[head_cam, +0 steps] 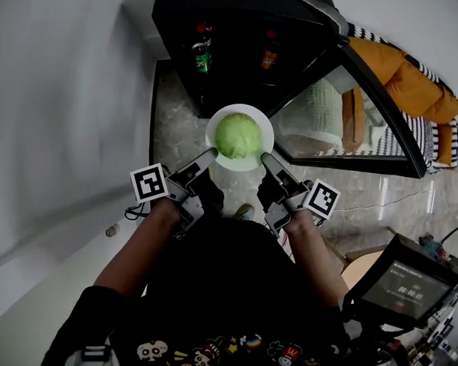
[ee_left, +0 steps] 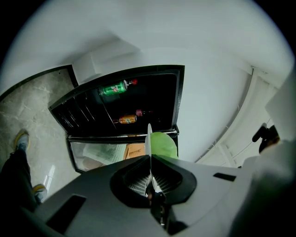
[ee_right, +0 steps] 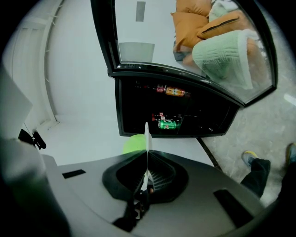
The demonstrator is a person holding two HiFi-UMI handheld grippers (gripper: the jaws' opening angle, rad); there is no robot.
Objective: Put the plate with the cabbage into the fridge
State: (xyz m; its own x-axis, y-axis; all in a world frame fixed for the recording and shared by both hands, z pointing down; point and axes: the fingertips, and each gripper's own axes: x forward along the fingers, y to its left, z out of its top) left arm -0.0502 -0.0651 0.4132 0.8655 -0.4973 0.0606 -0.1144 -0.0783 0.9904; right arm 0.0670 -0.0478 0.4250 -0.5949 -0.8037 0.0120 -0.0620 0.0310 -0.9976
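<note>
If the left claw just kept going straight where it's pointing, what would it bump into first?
The left gripper already clamps the plate, which would move with it. Beyond that, it probably enters the open fridge near the orange bottle; depth is unclear.

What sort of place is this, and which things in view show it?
Probably a home living room: a black fridge stands open on a stone-look floor, with a green drink can inside and orange cushions near its glass door.
</note>
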